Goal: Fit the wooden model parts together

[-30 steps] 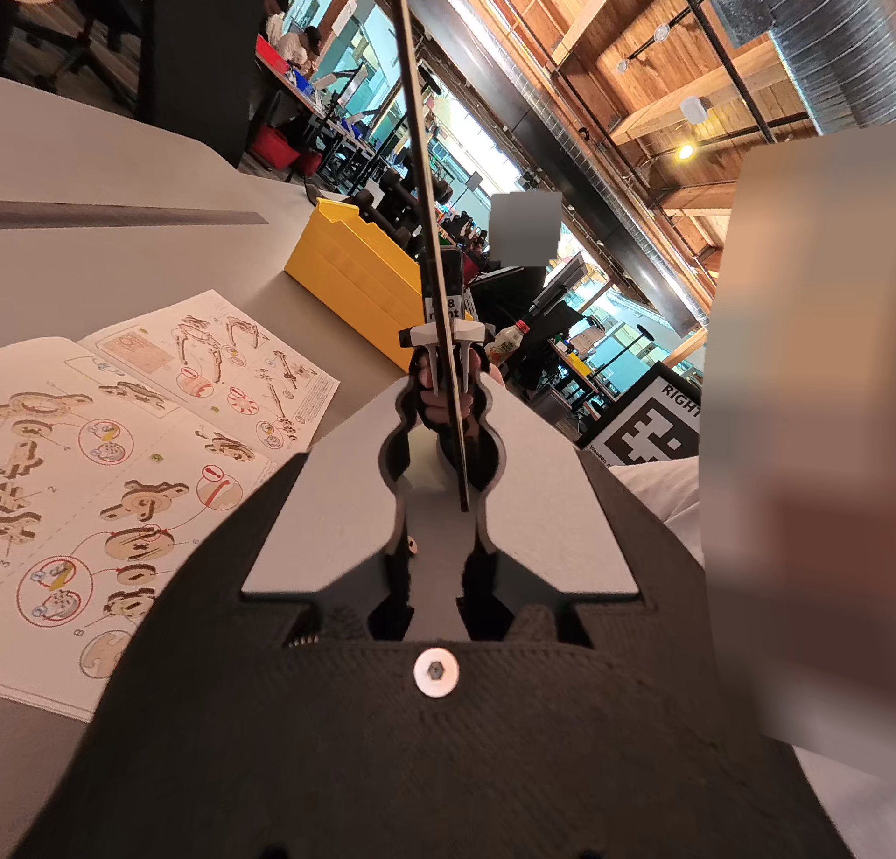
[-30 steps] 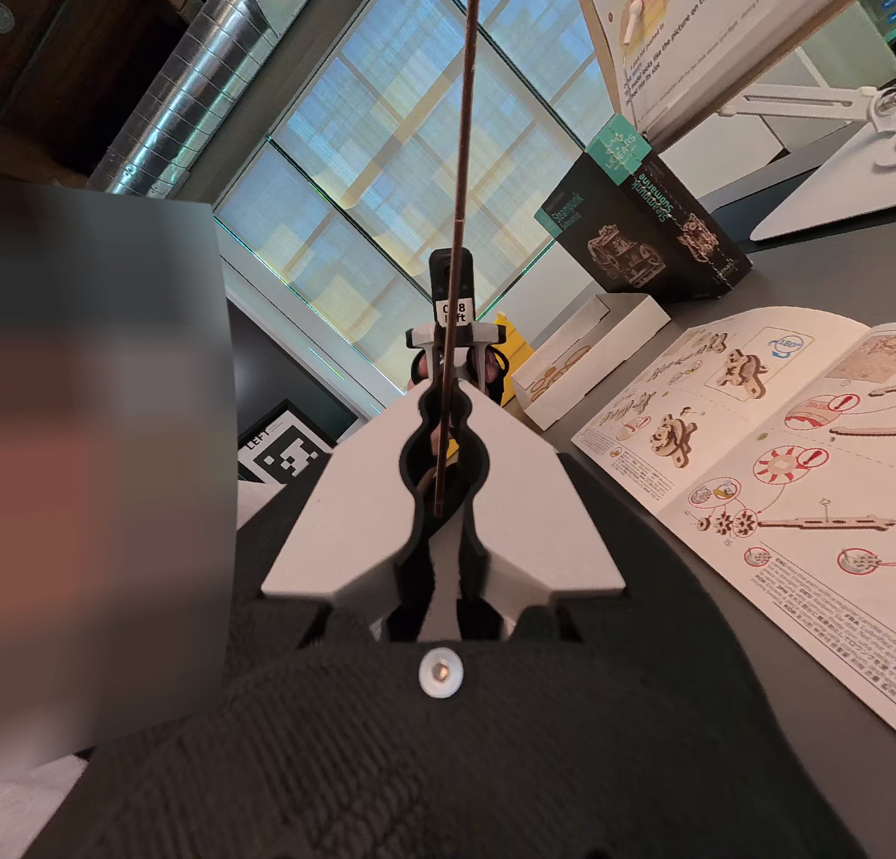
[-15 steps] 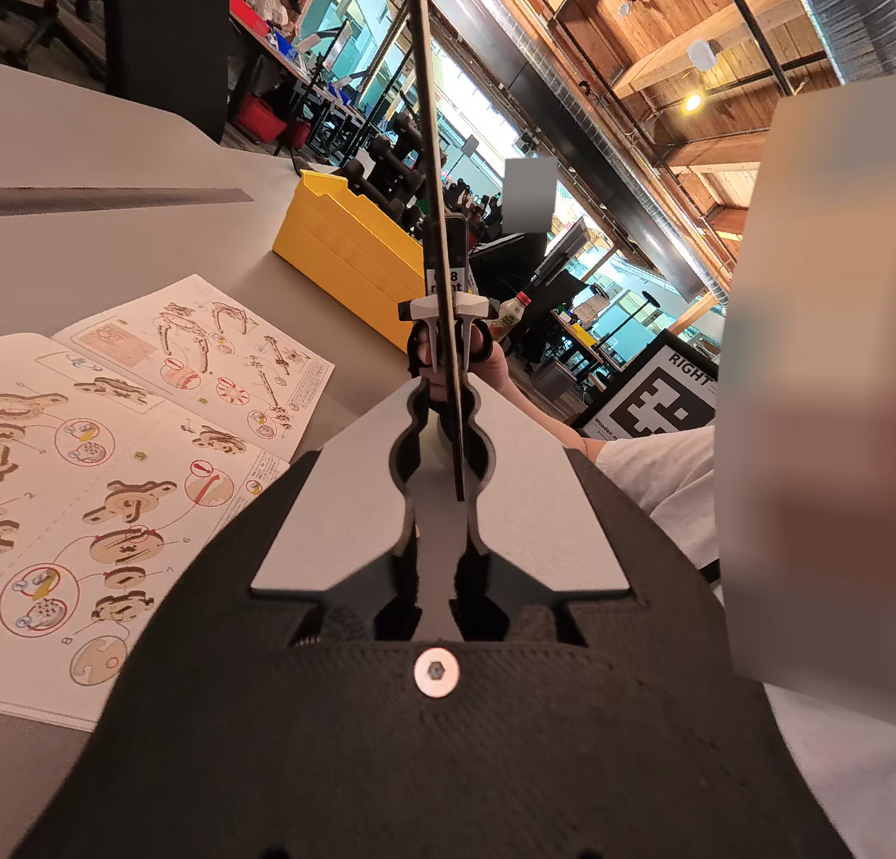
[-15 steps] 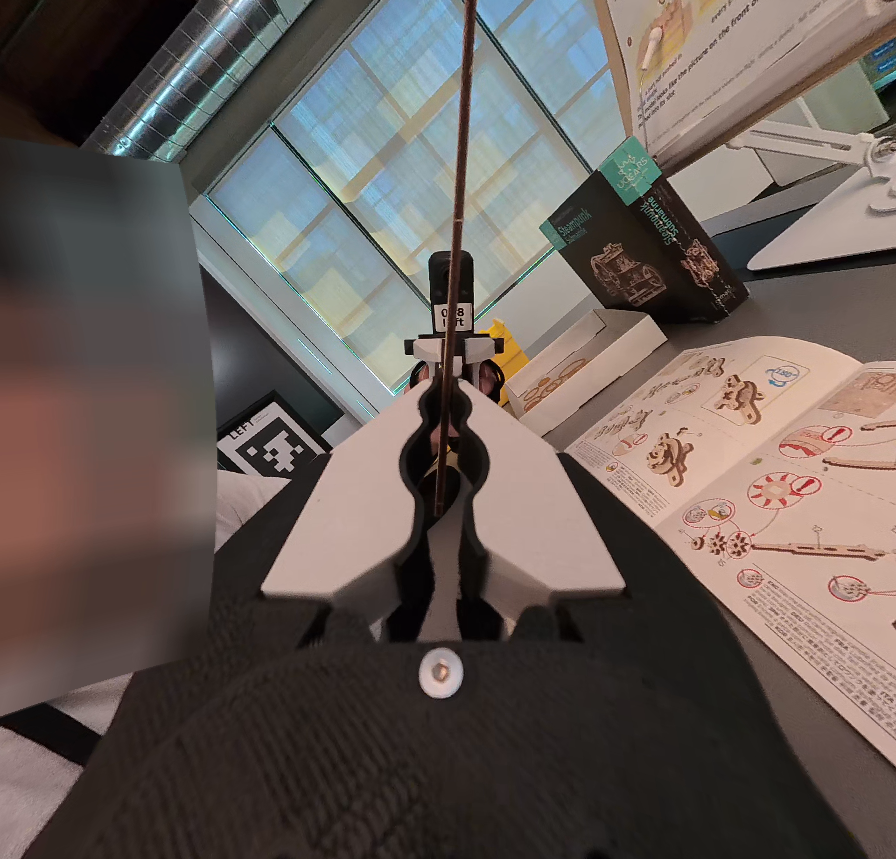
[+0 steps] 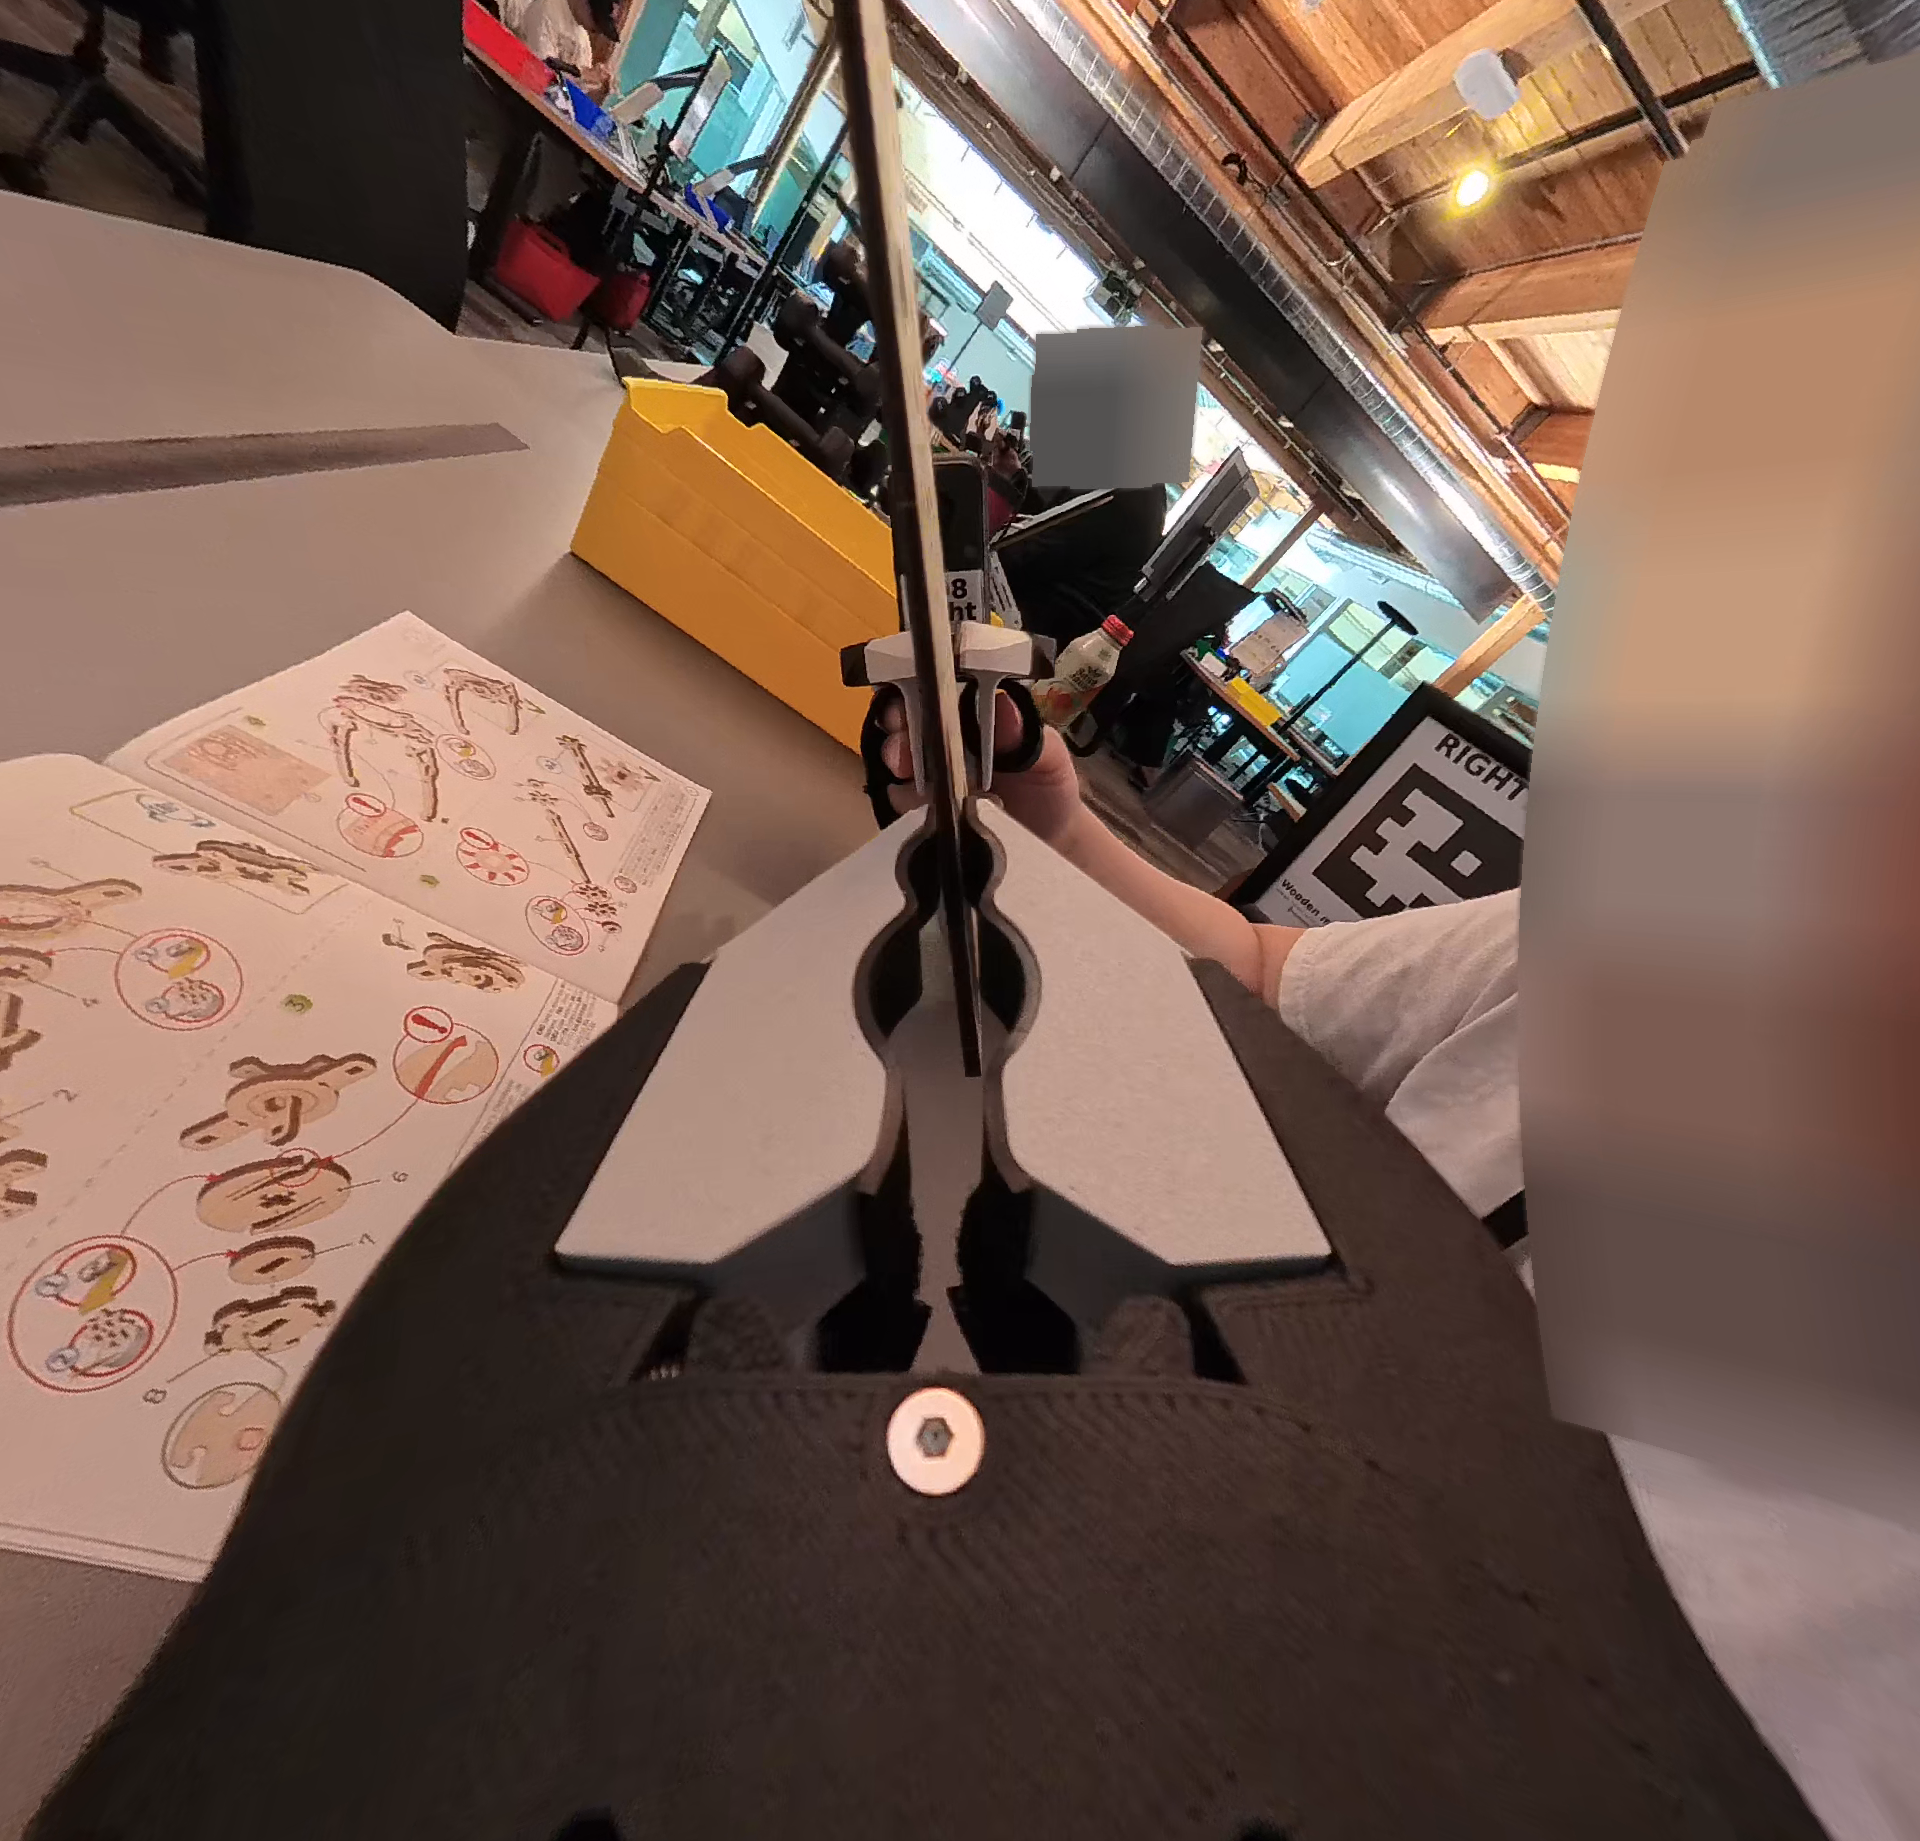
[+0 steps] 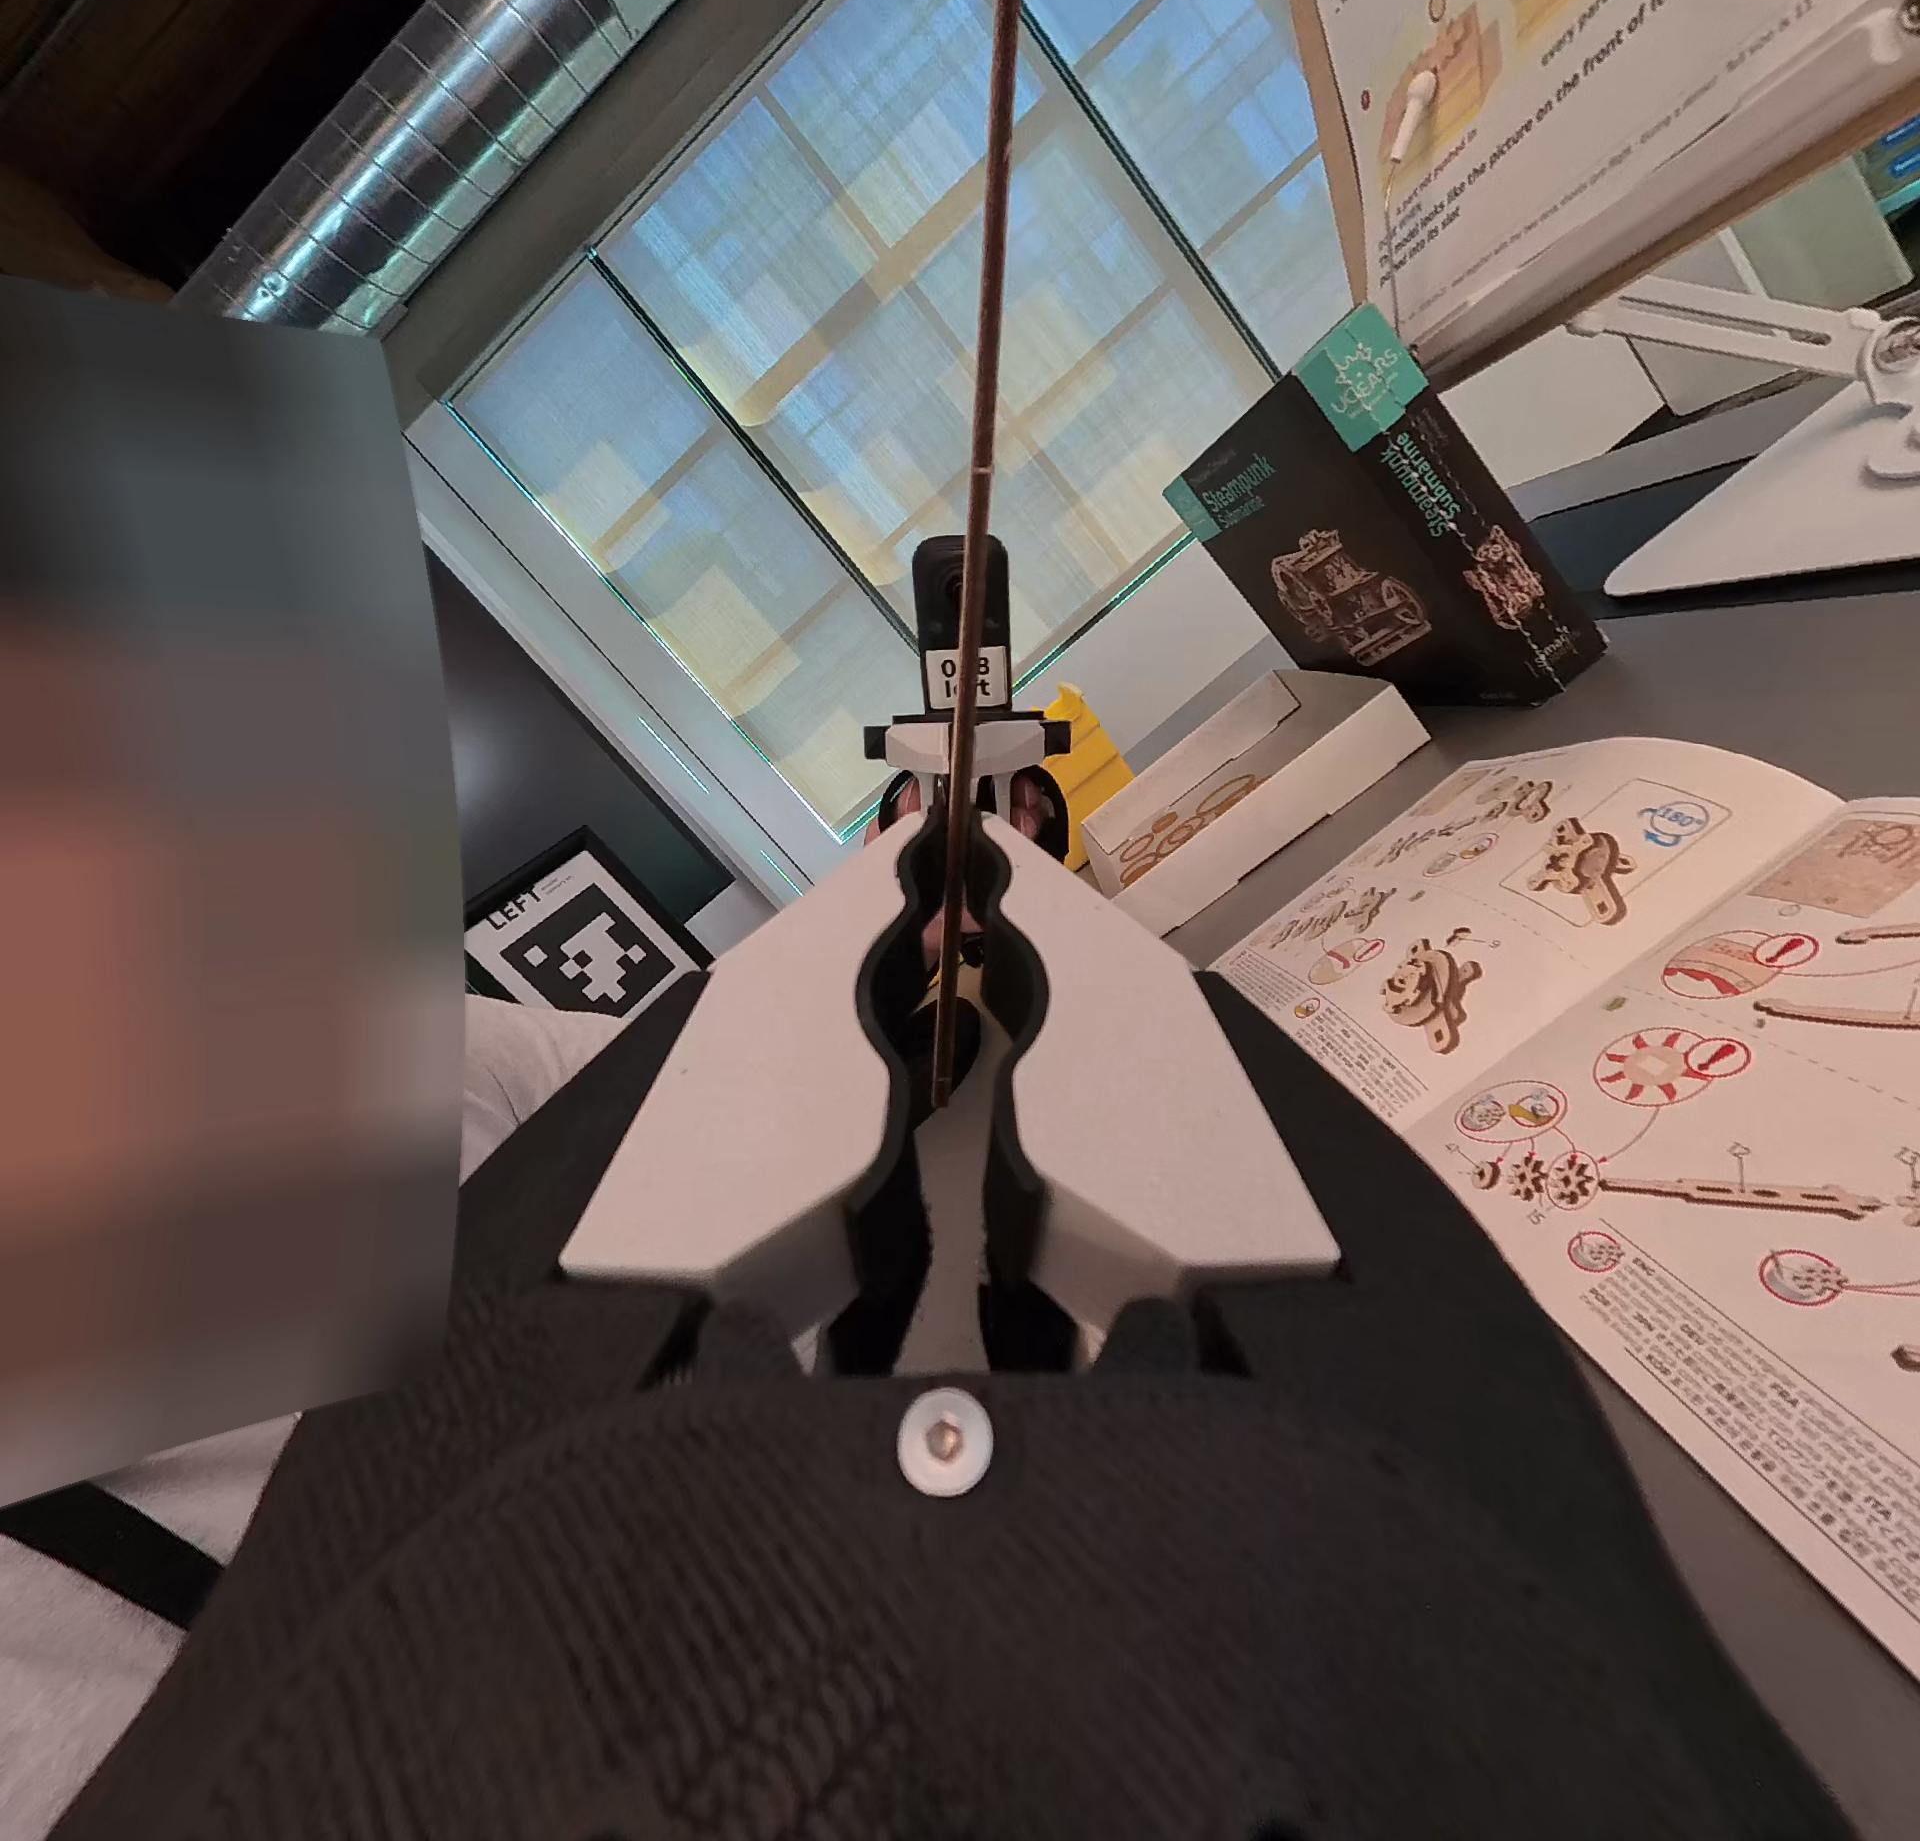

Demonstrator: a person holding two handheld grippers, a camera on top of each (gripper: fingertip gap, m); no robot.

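Note:
A thin wooden sheet (image 5: 902, 389) stands upright and shows edge-on as a dark line between my two grippers, which face each other. In the left wrist view my left gripper (image 5: 948, 827) is shut on the near edge of the sheet, with both pads against it. My right gripper (image 5: 948, 778) shows just beyond, shut on the same sheet from the far side. In the right wrist view the sheet (image 6: 987, 337) runs up between the tips of my right gripper (image 6: 954, 841), which is shut on it. The left gripper (image 6: 961, 804) sits opposite, held by a hand.
An open instruction booklet (image 5: 260, 960) lies on the grey table and also shows in the right wrist view (image 6: 1610, 1012). A yellow bin (image 5: 727, 544) stands behind it. A white tray (image 6: 1299, 752) with wooden rings and a black box (image 6: 1382, 544) stand at the back. The person sits close by. About 10 centimeters separates my left fingertips from my right.
My left gripper's jaws have closed onto the wooden sheet; they stood apart around it a second ago. My right gripper has kept its hold. Both views have shifted only slightly.

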